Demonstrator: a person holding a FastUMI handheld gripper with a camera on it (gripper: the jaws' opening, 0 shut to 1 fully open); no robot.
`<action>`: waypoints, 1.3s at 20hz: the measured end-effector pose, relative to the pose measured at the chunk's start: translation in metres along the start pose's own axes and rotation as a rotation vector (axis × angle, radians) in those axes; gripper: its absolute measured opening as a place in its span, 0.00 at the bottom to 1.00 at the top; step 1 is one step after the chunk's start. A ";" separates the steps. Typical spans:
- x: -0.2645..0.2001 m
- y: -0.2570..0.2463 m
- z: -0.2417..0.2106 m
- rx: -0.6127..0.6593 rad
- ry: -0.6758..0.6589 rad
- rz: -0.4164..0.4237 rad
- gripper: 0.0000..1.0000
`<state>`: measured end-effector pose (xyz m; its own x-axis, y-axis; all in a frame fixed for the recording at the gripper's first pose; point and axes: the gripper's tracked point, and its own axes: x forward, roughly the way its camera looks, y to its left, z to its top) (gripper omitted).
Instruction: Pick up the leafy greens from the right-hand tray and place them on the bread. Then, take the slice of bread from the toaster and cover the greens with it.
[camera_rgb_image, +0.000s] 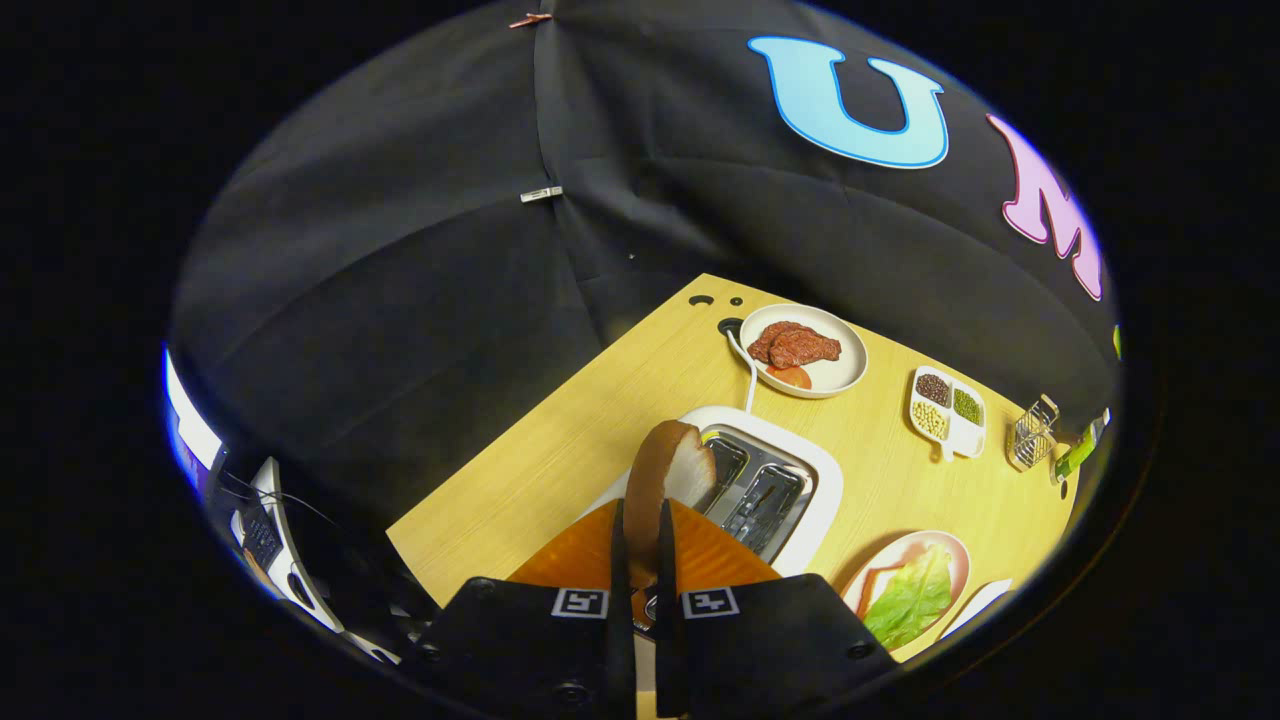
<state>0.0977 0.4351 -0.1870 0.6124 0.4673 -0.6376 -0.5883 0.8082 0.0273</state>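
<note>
My gripper (640, 520) is shut on a slice of bread (668, 472), held edge-on between both fingers and lifted above the white toaster (800, 500). The toaster's two slots stand open just beyond and to the right of the slice. Lower right of the toaster, a pink plate (955, 552) carries a green lettuce leaf (912, 597) lying over a piece of bread (872, 592) whose edge peeks out beside it.
A white plate (840, 375) with brown meat and a tomato slice sits beyond the toaster. A three-part dish of beans (947, 410) and a small wire basket (1032, 432) stand farther right. An orange surface (590, 560) lies under my fingers on the wooden table (560, 470).
</note>
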 end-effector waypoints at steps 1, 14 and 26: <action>-0.005 -0.001 0.006 0.011 -0.010 0.009 0.11; -0.085 -0.082 0.054 0.157 -0.150 -0.032 0.10; -0.116 -0.226 -0.032 0.372 -0.098 -0.083 0.10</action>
<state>0.1429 0.1867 -0.1441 0.7079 0.4125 -0.5733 -0.3145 0.9109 0.2671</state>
